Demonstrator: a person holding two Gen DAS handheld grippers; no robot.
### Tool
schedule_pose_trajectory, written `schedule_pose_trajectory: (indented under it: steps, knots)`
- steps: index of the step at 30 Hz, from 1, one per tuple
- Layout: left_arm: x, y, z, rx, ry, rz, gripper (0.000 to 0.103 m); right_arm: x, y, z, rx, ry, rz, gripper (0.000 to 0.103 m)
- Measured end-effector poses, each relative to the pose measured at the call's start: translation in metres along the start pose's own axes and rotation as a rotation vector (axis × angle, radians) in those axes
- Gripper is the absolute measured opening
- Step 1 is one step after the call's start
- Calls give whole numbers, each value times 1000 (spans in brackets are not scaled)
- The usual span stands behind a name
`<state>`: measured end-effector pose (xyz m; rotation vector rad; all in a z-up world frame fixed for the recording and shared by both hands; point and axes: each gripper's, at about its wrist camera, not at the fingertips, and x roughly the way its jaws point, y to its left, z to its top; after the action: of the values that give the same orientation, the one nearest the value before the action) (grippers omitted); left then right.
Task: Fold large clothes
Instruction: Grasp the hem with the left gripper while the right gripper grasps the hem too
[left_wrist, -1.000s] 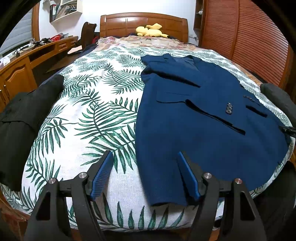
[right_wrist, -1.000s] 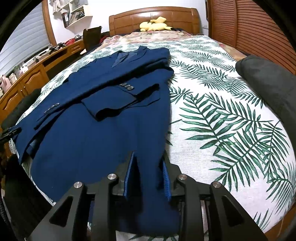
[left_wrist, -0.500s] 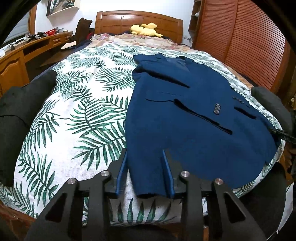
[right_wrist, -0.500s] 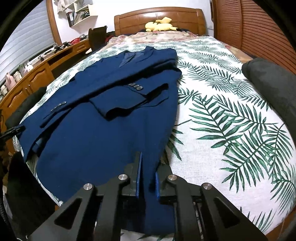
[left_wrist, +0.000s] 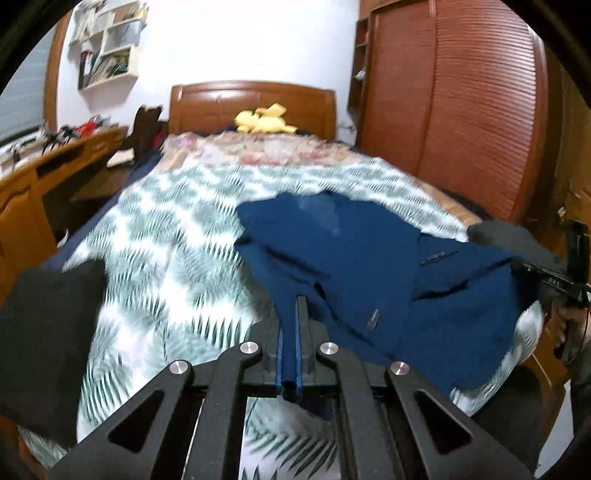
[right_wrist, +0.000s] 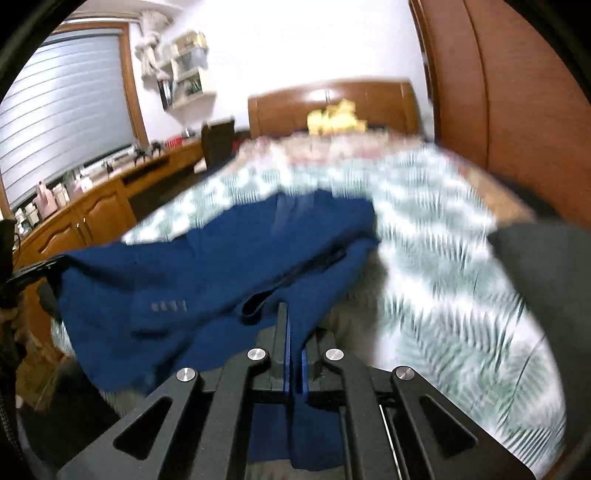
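A navy blue suit jacket (left_wrist: 369, 258) lies collar-away on the leaf-print bedspread (left_wrist: 159, 236), its near hem lifted off the bed. My left gripper (left_wrist: 295, 306) is shut on the hem's left corner. In the right wrist view the jacket (right_wrist: 207, 280) hangs from my right gripper (right_wrist: 286, 314), which is shut on the hem's right corner. Each gripper shows at the far edge of the other's view: the right one (left_wrist: 554, 280) and the left one (right_wrist: 33, 269). Both views are motion-blurred.
A wooden headboard (left_wrist: 255, 103) with a yellow plush toy (left_wrist: 266, 120) is at the far end. A wooden desk (left_wrist: 44, 173) runs along the left, a slatted wardrobe (left_wrist: 469, 110) along the right. Dark garments lie on both bed edges (left_wrist: 44, 325) (right_wrist: 546, 266).
Both grippers closed on the jacket's near hem corners and lifted it up off the bed; the views tilted upward and the jacket now bunches toward the collar.
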<state>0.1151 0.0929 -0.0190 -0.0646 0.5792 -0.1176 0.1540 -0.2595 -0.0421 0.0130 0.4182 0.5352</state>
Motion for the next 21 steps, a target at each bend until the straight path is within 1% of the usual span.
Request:
schedule_pose_trajectory:
  steps: [1,3,6,11,16,21]
  knots:
    - [-1,-3,14,6,-16,-9,5,-5,6,12,-15,-27,14,3]
    - [-4,-6,29,4,-41,-11,4,-13,14,33,-33,-69,17,3]
    - [-16,-11,55,-2,-98,-22,4,-24,25,60,-71,-112,24,3]
    - [-57,-21,91,15,-208,-19,4,-64,37,96,-111,-200,27,3]
    - [-105,-33,121,39,-302,-24,4,-122,46,113,-159,-287,19,3]
    - [-147,-43,133,56,-379,-38,4,-187,49,115,-190,-359,12,3]
